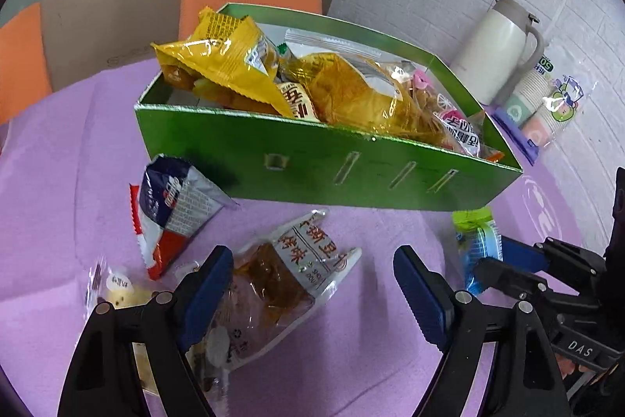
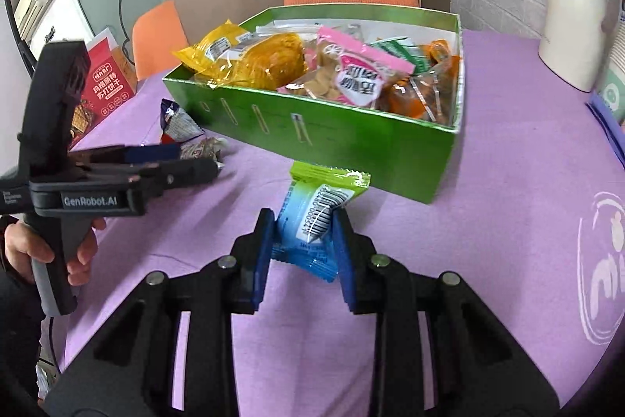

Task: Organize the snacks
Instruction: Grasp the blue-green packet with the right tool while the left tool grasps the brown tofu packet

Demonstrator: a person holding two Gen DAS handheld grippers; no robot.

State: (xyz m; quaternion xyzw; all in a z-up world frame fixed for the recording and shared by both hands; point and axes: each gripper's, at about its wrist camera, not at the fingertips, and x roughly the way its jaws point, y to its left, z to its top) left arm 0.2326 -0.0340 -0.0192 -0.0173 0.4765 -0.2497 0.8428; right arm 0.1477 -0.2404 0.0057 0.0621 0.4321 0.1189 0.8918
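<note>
Covering the table, purple cloth [image 2: 488,182], right claw [image 2: 300,253] pinching blue-green packet [image 2: 312,218], left claw [image 1: 312,284] spread wide, seemingly empty

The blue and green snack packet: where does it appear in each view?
Left wrist view: the blue and green packet is at the right, held in the right claw, below the green box.
Right wrist view: lower centre, between that claw's pads.
Shared landmark: the green box.
</note>
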